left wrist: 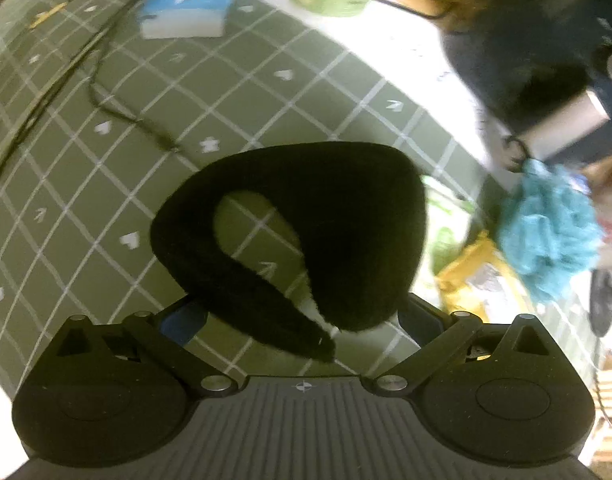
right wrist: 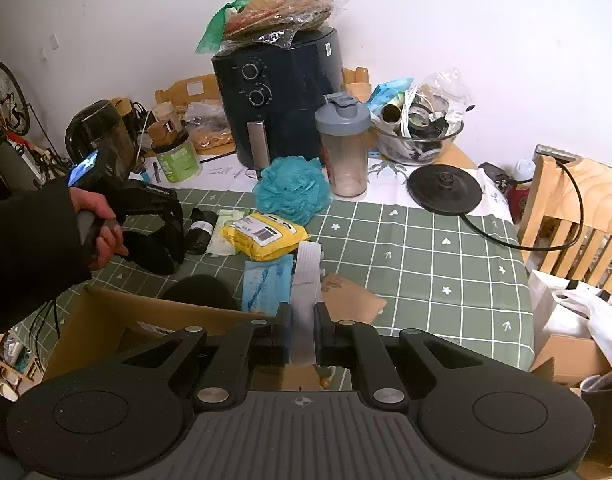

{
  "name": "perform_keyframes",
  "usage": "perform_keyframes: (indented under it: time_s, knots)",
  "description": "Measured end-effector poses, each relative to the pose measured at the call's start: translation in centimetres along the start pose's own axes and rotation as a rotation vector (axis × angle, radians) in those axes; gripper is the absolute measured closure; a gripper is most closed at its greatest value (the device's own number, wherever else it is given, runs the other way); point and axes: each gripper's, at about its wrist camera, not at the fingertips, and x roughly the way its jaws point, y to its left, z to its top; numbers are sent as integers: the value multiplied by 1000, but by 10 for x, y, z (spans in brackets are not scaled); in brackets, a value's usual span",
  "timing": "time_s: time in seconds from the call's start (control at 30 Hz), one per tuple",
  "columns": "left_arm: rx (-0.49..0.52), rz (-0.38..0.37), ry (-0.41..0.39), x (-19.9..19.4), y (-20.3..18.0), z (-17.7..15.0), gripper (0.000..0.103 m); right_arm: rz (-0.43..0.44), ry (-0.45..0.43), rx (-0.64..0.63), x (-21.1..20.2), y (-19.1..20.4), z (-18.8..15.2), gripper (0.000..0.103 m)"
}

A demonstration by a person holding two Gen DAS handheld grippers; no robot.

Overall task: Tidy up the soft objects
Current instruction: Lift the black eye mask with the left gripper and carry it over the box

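Observation:
In the left wrist view, black fuzzy earmuffs (left wrist: 326, 224) lie curled on the green checked tablecloth (left wrist: 105, 200), right in front of my left gripper (left wrist: 301, 316), whose jaws stand wide open on either side of them. My right gripper (right wrist: 303, 336) is shut on a white sponge strip (right wrist: 306, 280) and holds it over an open cardboard box (right wrist: 117, 320). A teal bath pouf (right wrist: 291, 190) and a yellow cloth pack (right wrist: 263, 236) lie mid-table. The left gripper (right wrist: 161, 232) also shows in the right wrist view, with the earmuffs (right wrist: 153, 252) beneath it.
A dark air fryer (right wrist: 281, 92), a shaker bottle (right wrist: 344, 148), a glass bowl of clutter (right wrist: 420, 136), a kettle base (right wrist: 444, 190) and a green tub (right wrist: 175, 158) stand at the back. A blue-white sponge (left wrist: 185, 12) and a black cable (left wrist: 105, 108) lie ahead of the left gripper. A wooden chair (right wrist: 574, 216) stands at the right.

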Motion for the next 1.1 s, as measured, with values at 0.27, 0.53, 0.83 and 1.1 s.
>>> perform_keyframes:
  time_s: [0.27, 0.53, 0.83, 1.1]
  knots:
    - [-26, 134, -50, -5, 16, 4, 26, 11, -5, 0, -5, 4, -4, 89]
    - [32, 86, -94, -23, 33, 1, 70, 25, -10, -13, -8, 8, -4, 89]
    - [190, -108, -289, -64, 48, -25, 75, 29, 5, -9, -6, 11, -5, 89]
    - [322, -169, -441, -114, 57, -71, 75, 73, 0, -42, -4, 13, -1, 89]
